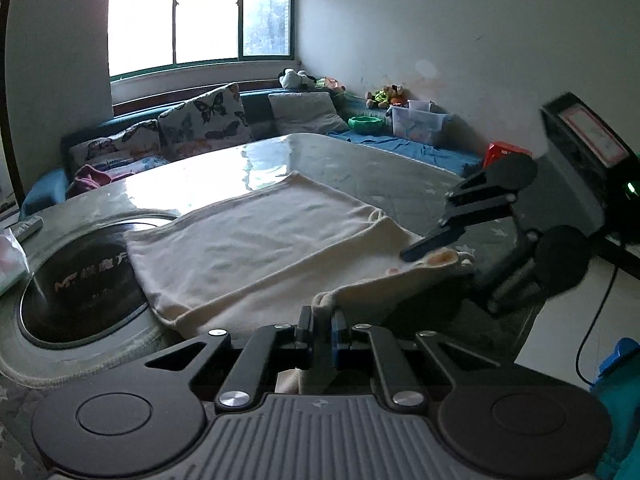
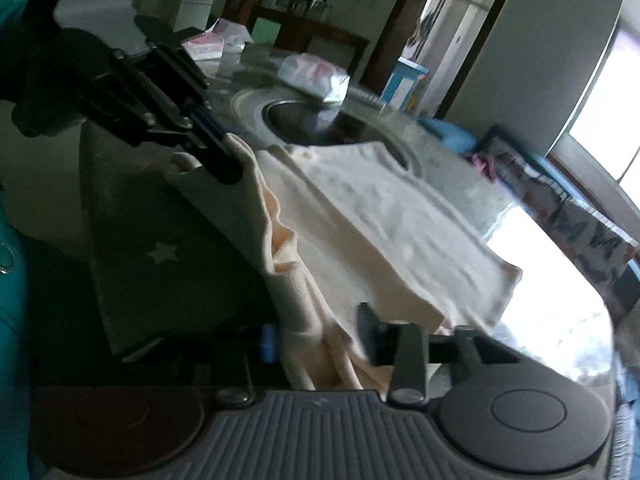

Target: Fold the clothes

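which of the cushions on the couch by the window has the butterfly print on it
The tall upright cushion left of the plain grey cushion; it has dark butterflies on white fabric, the grey one has no pattern.

left wrist: low, faces window | right wrist: faces doorway | shared: cloth (image 1: 256, 240)

The table (image 1: 360, 160) is carrying a glossy, clear-covered top over a grey star-printed cloth (image 2: 160, 240). A round dark recessed plate (image 1: 80, 280), ringed in metal, is sitting in the tabletop on its left part. A cream garment (image 1: 256, 240) is lying flat across the table, its left edge overlapping the rim of the recessed plate, while its near edge is lifting off the surface. A remote control (image 1: 26, 227) is resting at the far left edge. A plastic-wrapped pack (image 2: 316, 76) is lying just beyond the recessed plate, with a pink-printed package (image 2: 204, 46) further back.
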`<state>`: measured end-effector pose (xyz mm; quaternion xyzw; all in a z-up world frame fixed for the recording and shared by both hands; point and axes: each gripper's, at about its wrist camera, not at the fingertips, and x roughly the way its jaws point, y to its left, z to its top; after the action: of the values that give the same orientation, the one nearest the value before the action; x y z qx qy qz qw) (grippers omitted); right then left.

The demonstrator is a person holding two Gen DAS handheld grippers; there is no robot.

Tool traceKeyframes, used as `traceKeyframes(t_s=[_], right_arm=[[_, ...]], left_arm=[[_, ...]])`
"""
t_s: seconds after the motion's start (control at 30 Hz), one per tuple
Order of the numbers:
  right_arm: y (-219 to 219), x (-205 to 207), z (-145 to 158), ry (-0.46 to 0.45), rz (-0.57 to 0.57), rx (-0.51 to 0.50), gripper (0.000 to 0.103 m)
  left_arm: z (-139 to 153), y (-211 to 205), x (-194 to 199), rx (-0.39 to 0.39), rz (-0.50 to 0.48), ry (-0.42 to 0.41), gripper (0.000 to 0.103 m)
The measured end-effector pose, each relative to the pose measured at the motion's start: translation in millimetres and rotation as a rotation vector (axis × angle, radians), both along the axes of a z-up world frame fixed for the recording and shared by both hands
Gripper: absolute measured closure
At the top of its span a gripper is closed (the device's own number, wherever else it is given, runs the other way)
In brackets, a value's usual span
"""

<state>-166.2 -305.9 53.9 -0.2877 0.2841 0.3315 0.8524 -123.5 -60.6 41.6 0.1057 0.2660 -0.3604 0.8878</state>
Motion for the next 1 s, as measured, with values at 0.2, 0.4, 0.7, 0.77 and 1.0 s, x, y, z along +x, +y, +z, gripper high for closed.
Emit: traceKeyframes(t_s=[0.2,0.4,0.7,0.77,1.0], right_arm=[[-5,27,13,0.115,-0.040,0.086,0.088],[-9,35,23,0.132,-0.059,0.132,0.088],[-7,29,13,0.108,-0.043,0.095,0.084],[-8,25,8,0.107,-0.041,0.080,0.082],[-13,11,6,0.086,-0.059,0.089,0.092]], left_arm=[[-10,1,-15,0.049,0.016,-0.044,0.076],[-20,1,-24,0.125,0.004,-0.088,0.060],[-27,1,-22,0.218,-0.021,-0.147,0.084],[-24,4,-18,0.206,-0.019,-0.137,0.092],[-11,11,-20,0.148,-0.005,-0.130,0.097]])
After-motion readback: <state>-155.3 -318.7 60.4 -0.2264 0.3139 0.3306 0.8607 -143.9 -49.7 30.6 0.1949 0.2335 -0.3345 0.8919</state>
